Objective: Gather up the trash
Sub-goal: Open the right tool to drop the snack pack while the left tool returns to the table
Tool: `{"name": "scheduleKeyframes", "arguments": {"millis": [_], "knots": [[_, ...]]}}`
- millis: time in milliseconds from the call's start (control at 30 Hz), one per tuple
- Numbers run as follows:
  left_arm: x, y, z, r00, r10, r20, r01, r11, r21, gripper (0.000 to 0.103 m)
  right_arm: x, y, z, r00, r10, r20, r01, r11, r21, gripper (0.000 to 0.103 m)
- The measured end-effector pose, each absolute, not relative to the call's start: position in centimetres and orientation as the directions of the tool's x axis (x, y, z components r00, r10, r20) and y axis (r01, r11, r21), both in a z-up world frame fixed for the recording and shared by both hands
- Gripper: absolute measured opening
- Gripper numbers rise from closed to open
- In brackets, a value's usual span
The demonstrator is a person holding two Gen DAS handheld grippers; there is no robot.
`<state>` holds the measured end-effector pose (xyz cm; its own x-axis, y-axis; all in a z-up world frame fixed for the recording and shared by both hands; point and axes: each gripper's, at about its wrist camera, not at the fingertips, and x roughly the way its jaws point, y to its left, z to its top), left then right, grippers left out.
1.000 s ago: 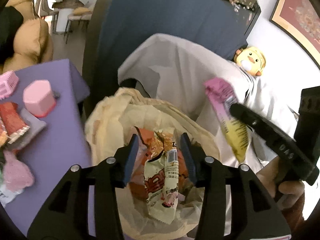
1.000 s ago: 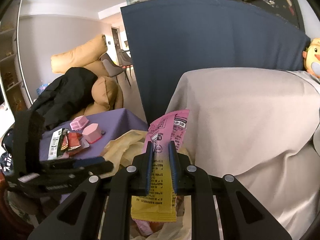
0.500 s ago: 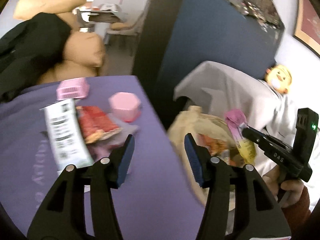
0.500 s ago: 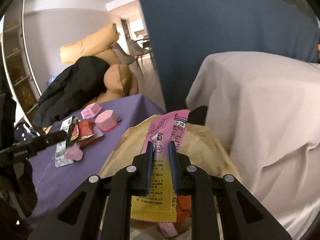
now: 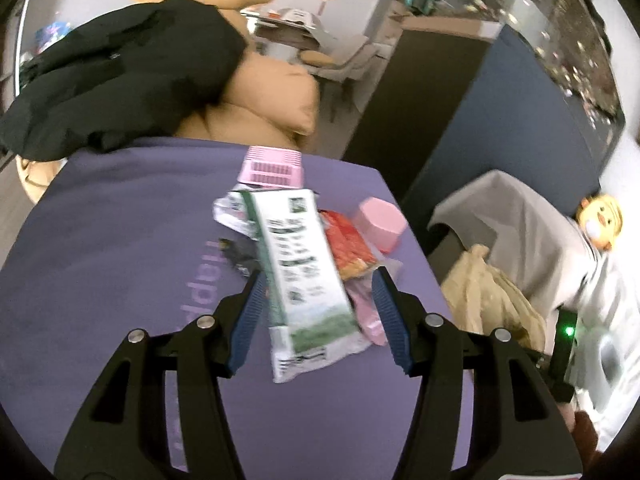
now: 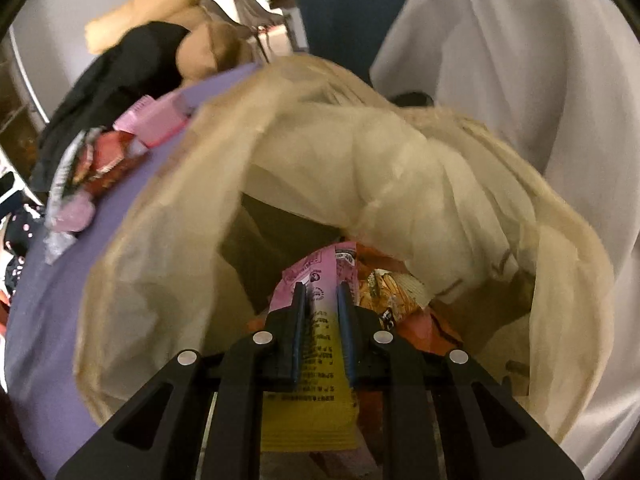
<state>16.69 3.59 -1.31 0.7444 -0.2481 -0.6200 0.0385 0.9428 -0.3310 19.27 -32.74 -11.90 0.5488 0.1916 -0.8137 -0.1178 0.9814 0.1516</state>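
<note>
Left gripper (image 5: 318,316) hangs half open and empty, its jaws having just widened, over the green-and-white wrapper (image 5: 302,276), which lies at frame centre with its long axis running between the jaws. Right gripper (image 6: 322,310) pinches a pink-and-yellow wrapper (image 6: 316,376) inside the trash bag (image 6: 168,216).

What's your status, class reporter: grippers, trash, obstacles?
Left gripper open above green-white wrapper, jaws just widened. Right gripper shut on pink-yellow wrapper, inside trash bag. Nothing blocking.
</note>
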Motion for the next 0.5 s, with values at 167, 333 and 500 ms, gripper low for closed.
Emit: {"name": "scheduleKeyframes", "arguments": {"millis": [167,333,500], "knots": [[16.5,5.0,-1.7,0.743,-0.233,-0.628,0.007,0.94,-0.341,0.053,18.7,-32.6,-11.0,0.56,0.215,-0.8,-0.118,0.977,0.18,0.02],[16.2,5.9,-2.2,0.736,-0.234,-0.635,-0.009,0.935,-0.355,0.053,17.0,-32.9,-8.6,0.594,0.233,-0.77,-0.125,0.972,0.199,0.037],[15.9,6.9,-2.4,0.741,-0.232,-0.63,-0.026,0.928,-0.373,0.055,15.7,-32.2,-5.6,0.638,0.224,-0.737,-0.144,0.975,0.171,0.037]]}}
